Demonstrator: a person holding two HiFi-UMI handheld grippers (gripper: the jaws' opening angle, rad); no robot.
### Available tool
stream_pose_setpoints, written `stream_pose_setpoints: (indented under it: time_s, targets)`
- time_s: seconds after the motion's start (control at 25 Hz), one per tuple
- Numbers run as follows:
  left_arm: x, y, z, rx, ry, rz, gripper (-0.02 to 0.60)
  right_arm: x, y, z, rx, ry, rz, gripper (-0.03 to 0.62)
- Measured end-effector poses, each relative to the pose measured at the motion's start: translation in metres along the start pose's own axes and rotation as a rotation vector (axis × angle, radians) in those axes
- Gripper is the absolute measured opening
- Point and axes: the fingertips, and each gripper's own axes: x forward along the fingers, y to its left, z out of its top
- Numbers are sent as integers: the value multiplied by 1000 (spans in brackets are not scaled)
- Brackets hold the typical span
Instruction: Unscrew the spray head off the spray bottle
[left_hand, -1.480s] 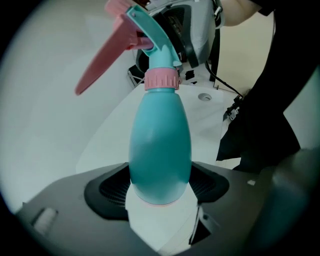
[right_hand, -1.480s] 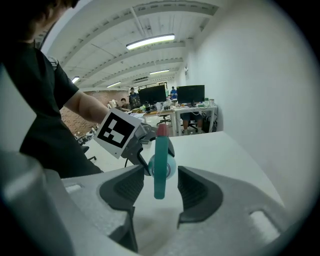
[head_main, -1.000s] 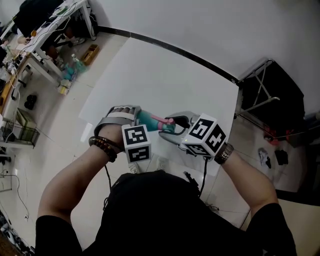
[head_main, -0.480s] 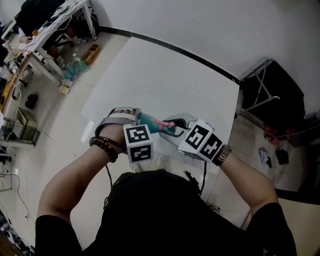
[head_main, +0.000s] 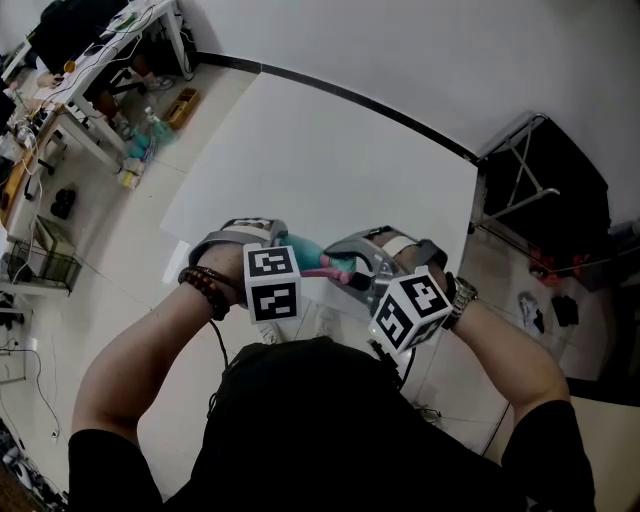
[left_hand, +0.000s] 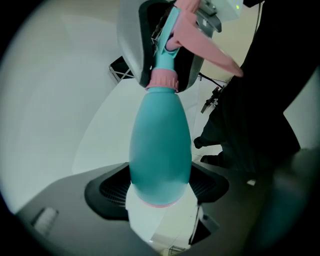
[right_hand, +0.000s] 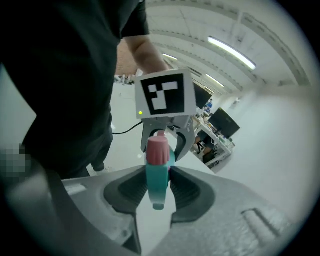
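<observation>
Between left gripper (left_hand: 160, 186) jaws: teal pear-shaped plastic spray bottle (left_hand: 160, 135), clamped.
Right gripper (right_hand: 159, 189), own view only: just closed onto teal-and-pink spray head (right_hand: 158, 170).

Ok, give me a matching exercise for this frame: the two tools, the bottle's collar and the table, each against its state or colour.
1. left tool
2. right tool
3. collar
4. table

A. white
B. shut on the spray head
C. pink
D. shut on the spray bottle

Pairs: 1-D, 2-B, 3-C, 4-A.

The right tool's jaws have just been closing, with the spray head between them.
</observation>
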Motion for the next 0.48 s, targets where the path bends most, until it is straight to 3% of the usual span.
stream_pose_setpoints:
  time_s: [0.36, 0.48]
  targets:
    - [-1, -7, 6, 11, -31, -65, 388, -4, 13, -1, -610, 110, -116, 120]
    - [-1, -9, 10, 11, -44, -87, 388, -7, 15, 1, -751, 108, -163, 120]
